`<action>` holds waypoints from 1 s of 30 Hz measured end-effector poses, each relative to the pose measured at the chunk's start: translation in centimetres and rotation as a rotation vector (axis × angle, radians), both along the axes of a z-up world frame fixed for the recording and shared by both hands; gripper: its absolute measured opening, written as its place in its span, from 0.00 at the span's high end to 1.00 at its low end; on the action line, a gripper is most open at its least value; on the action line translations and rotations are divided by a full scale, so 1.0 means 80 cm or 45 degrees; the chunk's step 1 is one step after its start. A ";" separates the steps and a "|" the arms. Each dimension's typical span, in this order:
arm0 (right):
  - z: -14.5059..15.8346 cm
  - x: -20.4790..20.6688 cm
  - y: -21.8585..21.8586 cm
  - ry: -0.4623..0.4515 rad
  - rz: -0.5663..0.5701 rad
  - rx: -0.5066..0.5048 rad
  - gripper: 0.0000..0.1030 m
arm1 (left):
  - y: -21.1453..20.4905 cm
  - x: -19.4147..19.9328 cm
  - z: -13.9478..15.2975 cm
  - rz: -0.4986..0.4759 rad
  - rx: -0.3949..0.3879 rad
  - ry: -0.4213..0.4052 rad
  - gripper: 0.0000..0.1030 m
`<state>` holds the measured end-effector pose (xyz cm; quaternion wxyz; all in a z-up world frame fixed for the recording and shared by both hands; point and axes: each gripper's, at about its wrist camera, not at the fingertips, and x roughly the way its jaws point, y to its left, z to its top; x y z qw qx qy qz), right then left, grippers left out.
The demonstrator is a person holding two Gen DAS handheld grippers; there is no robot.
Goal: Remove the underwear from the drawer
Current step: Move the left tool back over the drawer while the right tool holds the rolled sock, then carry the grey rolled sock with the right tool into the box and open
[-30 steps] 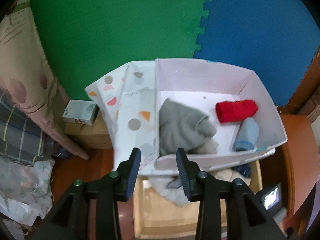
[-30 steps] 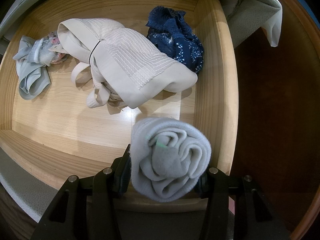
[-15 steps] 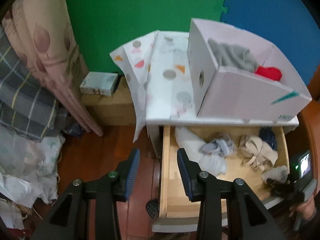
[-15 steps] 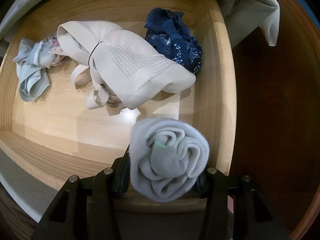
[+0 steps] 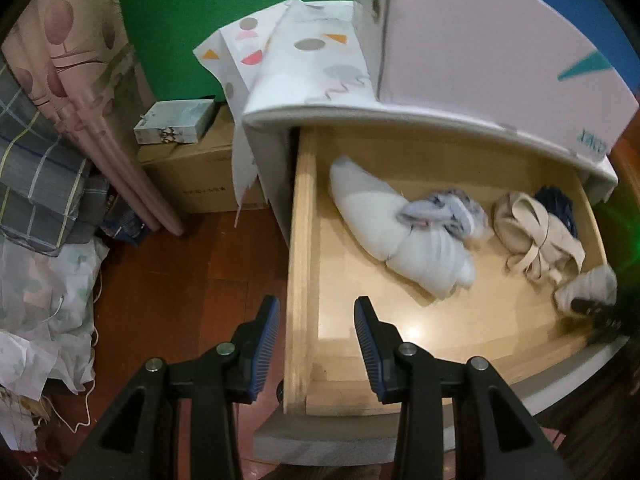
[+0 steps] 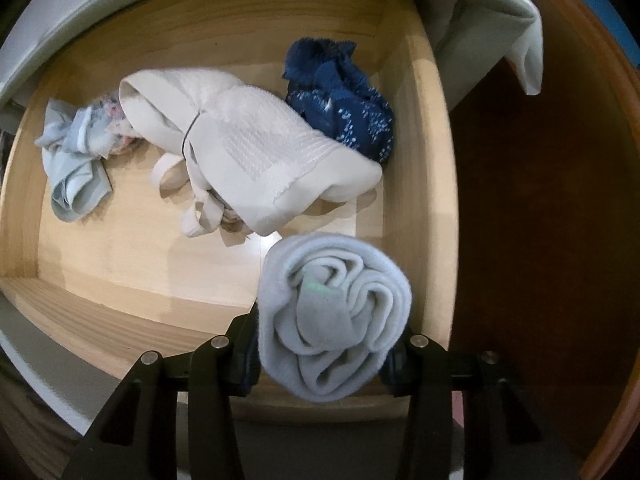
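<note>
Underwear rolled into a pale grey bundle (image 6: 334,318) sits clamped between the closed-in fingers of the right gripper (image 6: 324,354), above the front right corner of the open wooden drawer (image 6: 424,152), close to its right wall and front edge. Behind the roll lies a cream ribbed garment with straps (image 6: 256,152), a dark blue patterned piece (image 6: 340,96) tucked against the right wall, and a light blue crumpled piece (image 6: 74,160) toward the left; bare wood shows along the drawer's front. Seen from the left wrist, the left gripper (image 5: 316,344) hangs with jaws wide apart and nothing between them, straddling the drawer's left side wall (image 5: 298,264) near its front corner, one finger outside over the red-brown floor (image 5: 180,280), the other over the drawer's bare front. A white padded bundle (image 5: 400,240) lies mid-drawer. Above the drawer juts the cabinet top, carrying a white box (image 5: 480,48) and a patterned sheet (image 5: 296,52). A cardboard carton (image 5: 196,176) and piled fabric (image 5: 44,184) crowd the floor to the left.
</note>
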<state>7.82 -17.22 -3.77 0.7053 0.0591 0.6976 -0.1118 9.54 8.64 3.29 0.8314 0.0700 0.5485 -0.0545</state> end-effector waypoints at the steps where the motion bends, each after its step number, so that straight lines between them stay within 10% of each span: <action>1: 0.003 0.000 -0.002 -0.004 0.000 -0.001 0.59 | -0.001 -0.001 -0.004 -0.002 -0.001 0.012 0.62; 30: 0.250 0.041 -0.004 -0.329 0.054 -0.058 0.59 | -0.001 0.000 -0.020 0.044 -0.039 0.056 0.62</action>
